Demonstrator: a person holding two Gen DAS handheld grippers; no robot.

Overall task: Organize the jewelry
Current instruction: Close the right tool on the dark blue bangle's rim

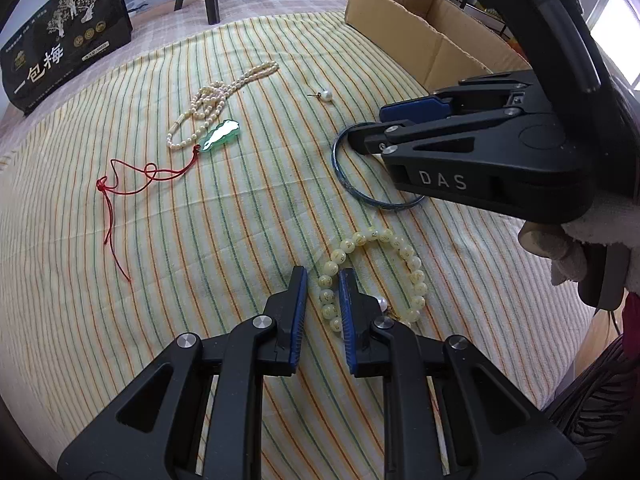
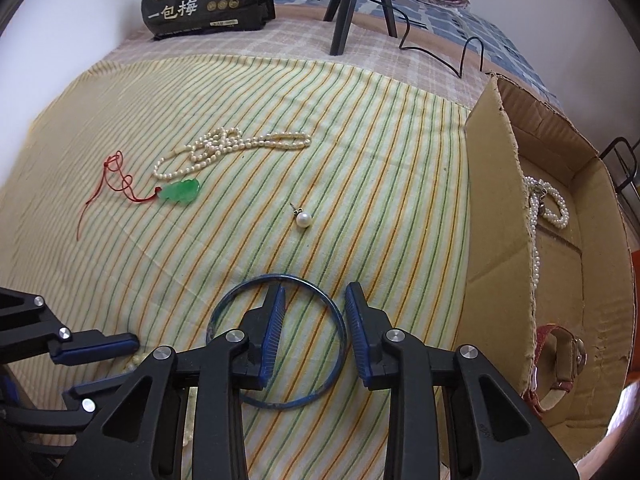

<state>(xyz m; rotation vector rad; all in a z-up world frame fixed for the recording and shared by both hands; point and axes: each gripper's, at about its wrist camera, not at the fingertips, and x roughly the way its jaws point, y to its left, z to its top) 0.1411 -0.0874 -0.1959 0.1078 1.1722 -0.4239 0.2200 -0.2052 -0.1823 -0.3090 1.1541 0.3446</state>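
Observation:
On the striped cloth lie a blue bangle (image 2: 280, 344), a yellow bead bracelet (image 1: 376, 272), a pearl necklace (image 2: 228, 148), a green jade pendant (image 2: 180, 192) on a red cord, and a pearl earring (image 2: 303, 220). My left gripper (image 1: 323, 276) is open, its fingers either side of the bracelet's left strand. My right gripper (image 2: 316, 300) is open, straddling the bangle's right rim; it shows in the left wrist view (image 1: 372, 128) over the bangle (image 1: 360, 192). A second pearl earring (image 1: 383, 303) lies by the bracelet.
An open cardboard box (image 2: 500, 200) stands at the right and holds a pearl strand (image 2: 548, 204) and a watch (image 2: 560, 356). A black snack bag (image 2: 208, 0) and tripod legs (image 2: 344, 4) with a cable are at the back.

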